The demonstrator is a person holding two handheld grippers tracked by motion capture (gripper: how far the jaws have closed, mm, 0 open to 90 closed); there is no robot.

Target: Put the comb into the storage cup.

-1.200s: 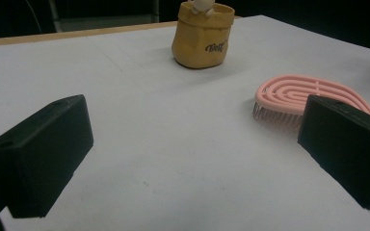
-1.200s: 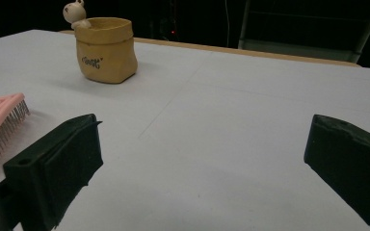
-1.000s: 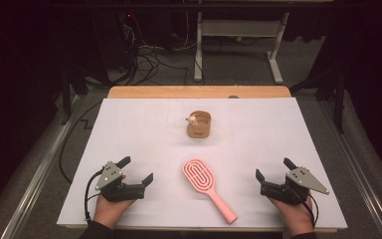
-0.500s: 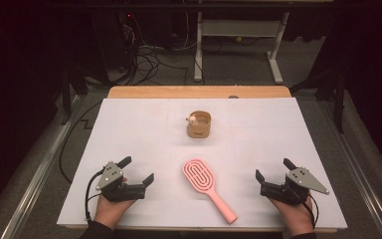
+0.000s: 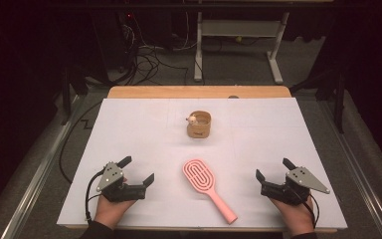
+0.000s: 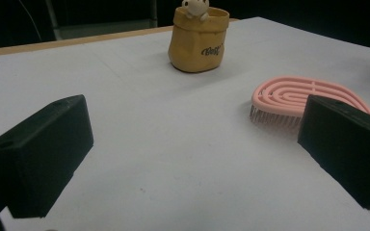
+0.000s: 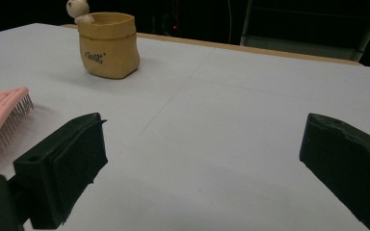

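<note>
Nothing changed over last second: both tools parked at near edge of worktop [image 5: 129, 119], no step begun. Left tool [image 5: 139, 172] jaws wide apart, empty. Right tool [image 5: 272, 168] likewise. Pink hairbrush [image 5: 206, 186] between them, bristles down. Yellow cup [image 5: 199, 124] beyond, upright.

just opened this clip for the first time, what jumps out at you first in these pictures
The pink plastic hairbrush lies bristles down at the near middle of the white table, handle toward the person's right. Behind it, alone near the centre, stands a small tan sack-shaped pot with a little figure on its rim. The open left gripper and right gripper flank the brush.
</note>
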